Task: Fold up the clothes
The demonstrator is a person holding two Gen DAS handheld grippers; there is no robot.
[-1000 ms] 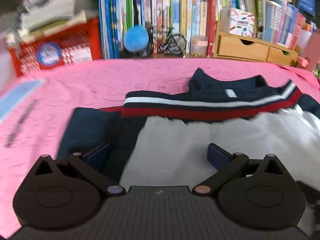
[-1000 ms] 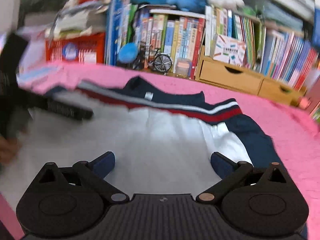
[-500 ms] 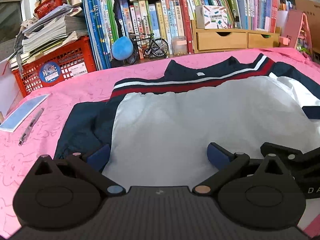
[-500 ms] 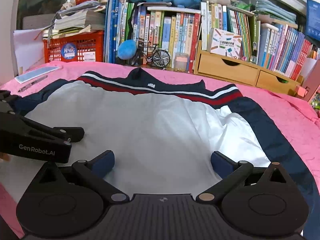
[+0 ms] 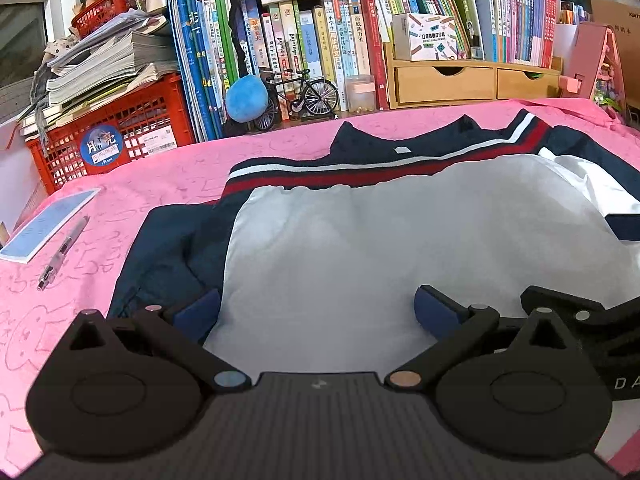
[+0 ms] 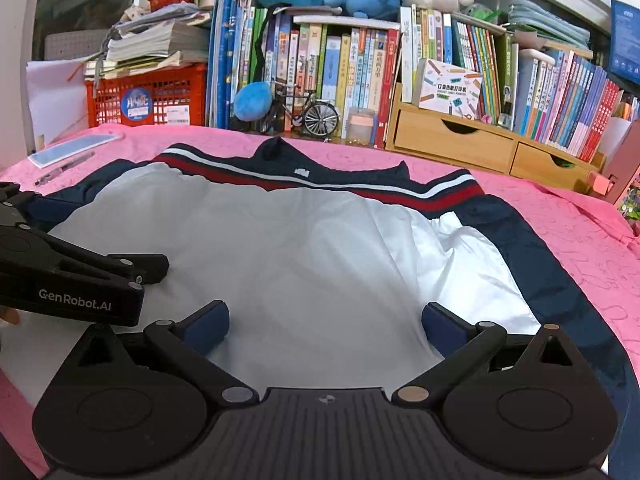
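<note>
A jacket [image 5: 360, 240] [image 6: 304, 248] lies spread on the pink cloth, white body up, navy collar with red and white stripes at the far side, navy sleeves at both sides. My left gripper [image 5: 316, 312] hovers open over the near left part of the white body, nothing between its blue pads. My right gripper [image 6: 324, 324] stands open over the near middle of the white body, also holding nothing. In the right wrist view the left gripper's black body [image 6: 72, 276] shows at the left; in the left wrist view the right gripper's fingers [image 5: 560, 304] show at the right.
A blue booklet [image 5: 52, 224] and a pen [image 5: 64, 252] lie on the pink cloth [image 5: 180, 168] left of the jacket. Behind stand a red crate [image 5: 120, 128] with stacked papers, rows of books, a model bicycle [image 5: 304, 96], a blue plush ball [image 5: 246, 98] and wooden drawers [image 5: 472, 80].
Both grippers have pulled back toward the near edge and steadied; the jacket now lies flat and spread wide. The two grippers have come closer side by side. Both stay open.
</note>
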